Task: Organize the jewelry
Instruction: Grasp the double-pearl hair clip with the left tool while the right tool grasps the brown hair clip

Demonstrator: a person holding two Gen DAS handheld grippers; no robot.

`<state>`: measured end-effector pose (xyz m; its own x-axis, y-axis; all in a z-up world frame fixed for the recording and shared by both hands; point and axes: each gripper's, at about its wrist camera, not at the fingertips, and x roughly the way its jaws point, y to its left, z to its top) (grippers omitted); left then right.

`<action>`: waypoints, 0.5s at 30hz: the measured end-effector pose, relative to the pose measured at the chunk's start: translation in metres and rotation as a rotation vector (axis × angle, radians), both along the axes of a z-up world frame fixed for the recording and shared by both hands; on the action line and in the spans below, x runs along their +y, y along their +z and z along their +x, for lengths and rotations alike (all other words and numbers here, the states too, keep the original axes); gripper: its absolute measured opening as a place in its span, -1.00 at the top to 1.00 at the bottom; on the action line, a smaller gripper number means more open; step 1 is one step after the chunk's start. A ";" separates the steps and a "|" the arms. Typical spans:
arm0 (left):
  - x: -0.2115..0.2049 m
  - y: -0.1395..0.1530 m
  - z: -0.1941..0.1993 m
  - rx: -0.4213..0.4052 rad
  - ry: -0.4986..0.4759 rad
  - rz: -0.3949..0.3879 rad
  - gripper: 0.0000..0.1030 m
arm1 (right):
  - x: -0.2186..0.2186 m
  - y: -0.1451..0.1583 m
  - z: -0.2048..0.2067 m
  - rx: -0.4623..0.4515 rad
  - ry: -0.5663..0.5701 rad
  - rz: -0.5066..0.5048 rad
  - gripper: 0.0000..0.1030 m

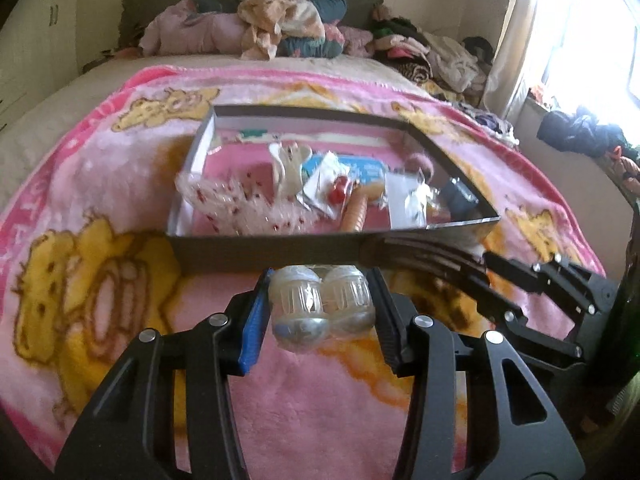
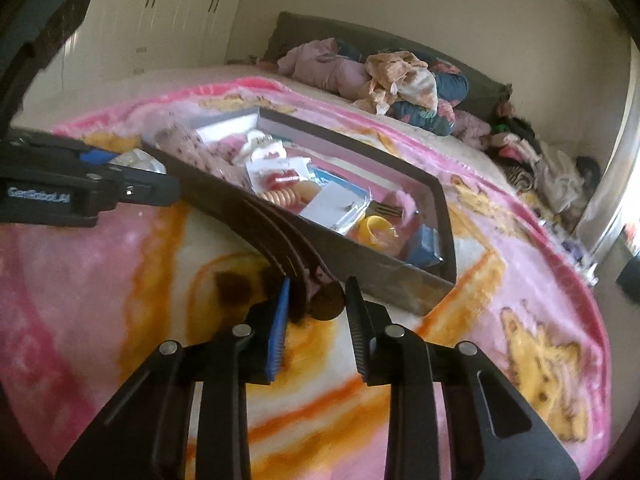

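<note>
Left hand-held gripper (image 1: 320, 300) clamping blurred clear packet (image 1: 320, 304); right (image 2: 316, 304) around dark bangles (image 2: 288, 248).

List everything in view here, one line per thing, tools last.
Blanket: one, pink with yellow bears, covering the bed.
Box: one, dark, open, on the blanket.
Jewelry packets: several, mixed colours, inside the box.
Coiled hair tie: one, peach, inside the box.
Bangles: a few, dark brown, beside the box's near wall.
Clear pouch: one, with two silver-based pieces, above the blanket.
Clothes pile: one, mixed, at the headboard.
Left tool: shut on the clear pouch.
Right tool: around the bangles' end.
</note>
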<state>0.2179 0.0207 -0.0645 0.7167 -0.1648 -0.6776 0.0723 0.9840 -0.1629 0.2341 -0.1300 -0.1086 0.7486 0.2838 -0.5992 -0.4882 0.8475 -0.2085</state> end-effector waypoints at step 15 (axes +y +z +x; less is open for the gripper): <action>-0.011 0.023 -0.009 -0.046 -0.026 -0.020 0.27 | -0.045 0.041 -0.003 0.126 -0.026 0.340 0.51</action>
<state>0.2086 0.0100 -0.0419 0.7424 -0.1970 -0.6404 0.1059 0.9783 -0.1781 0.2308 -0.1752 -0.0678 0.6846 0.4645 -0.5618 -0.4693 0.8706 0.1479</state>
